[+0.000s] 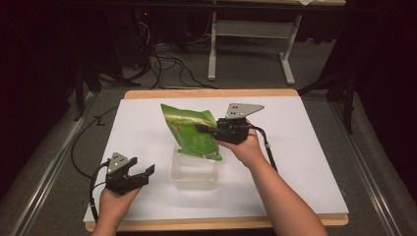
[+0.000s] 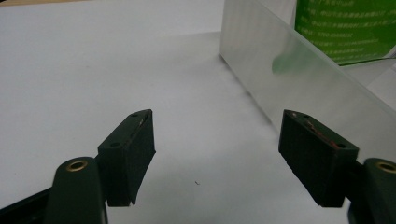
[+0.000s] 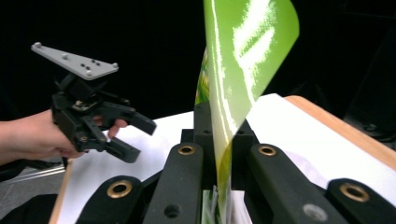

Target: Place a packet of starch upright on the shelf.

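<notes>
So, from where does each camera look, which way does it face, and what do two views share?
High view: above the person's side, facing forward and down on the table; forearms and both hand-held grippers show.
Left gripper view: low between its open jaws, facing the clear container.
Right gripper view: along jaws shut on the green bag.
Shared: the bag and the left hand-held gripper.

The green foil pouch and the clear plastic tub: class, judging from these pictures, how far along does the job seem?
Done: the right gripper has shut on the green foil pouch and holds it lifted, its lower end at the clear plastic tub. In hand: apparently lowering it in. Left: whether the pouch is already partly inside cannot be told; release is not yet done. The left gripper is open beside the tub wall, holding nothing.
</notes>
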Available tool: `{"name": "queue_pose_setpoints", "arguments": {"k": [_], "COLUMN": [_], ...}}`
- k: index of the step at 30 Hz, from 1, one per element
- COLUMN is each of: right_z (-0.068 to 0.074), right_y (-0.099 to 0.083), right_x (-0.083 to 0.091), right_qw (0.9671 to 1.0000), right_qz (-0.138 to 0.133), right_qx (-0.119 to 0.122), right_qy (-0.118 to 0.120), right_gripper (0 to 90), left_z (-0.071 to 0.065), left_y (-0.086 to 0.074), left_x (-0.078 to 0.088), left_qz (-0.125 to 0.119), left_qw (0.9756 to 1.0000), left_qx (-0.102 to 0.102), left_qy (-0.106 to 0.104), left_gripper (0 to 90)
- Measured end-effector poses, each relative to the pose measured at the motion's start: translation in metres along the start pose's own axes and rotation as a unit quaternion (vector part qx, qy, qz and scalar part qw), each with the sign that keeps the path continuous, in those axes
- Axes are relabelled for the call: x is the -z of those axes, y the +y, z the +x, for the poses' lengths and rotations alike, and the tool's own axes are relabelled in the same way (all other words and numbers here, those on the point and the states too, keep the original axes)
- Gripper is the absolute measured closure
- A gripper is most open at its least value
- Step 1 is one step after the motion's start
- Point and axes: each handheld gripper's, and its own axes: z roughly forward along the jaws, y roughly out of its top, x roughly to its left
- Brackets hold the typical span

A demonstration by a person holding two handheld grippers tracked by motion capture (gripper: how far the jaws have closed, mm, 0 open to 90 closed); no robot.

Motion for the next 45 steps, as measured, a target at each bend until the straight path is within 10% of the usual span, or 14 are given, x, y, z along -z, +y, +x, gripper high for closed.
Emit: {"name": "queue_pose_setpoints", "arguments": {"k": [7,27,45], "right_z": [0.002,-0.002,0.001], "right_y": [-0.010,-0.032,-0.051], "right_x": [-0.011,0.000,-0.018], "right_qw": [0.9998,0.9973,0.9965], "right_qz": [0.016,-0.050,-0.032], "right_qx": [-0.004,-0.054,-0.076], "right_qy": [0.007,-0.004,-0.012], "right_gripper": [87.0,87.0,86.6], "left_z": [0.000,0.000,0.002], "left_y": [0.000,0.000,0.000], "left_x": [0.001,0.001,0.002], "left_qz": [0.001,0.001,-0.001], "left_qw": [1.0000,1.0000,1.0000], "left_qx": [0.000,0.001,0.002], "left_qy": [0.000,0.000,-0.001], "left_gripper": [27.4,27.5,27.4]}}
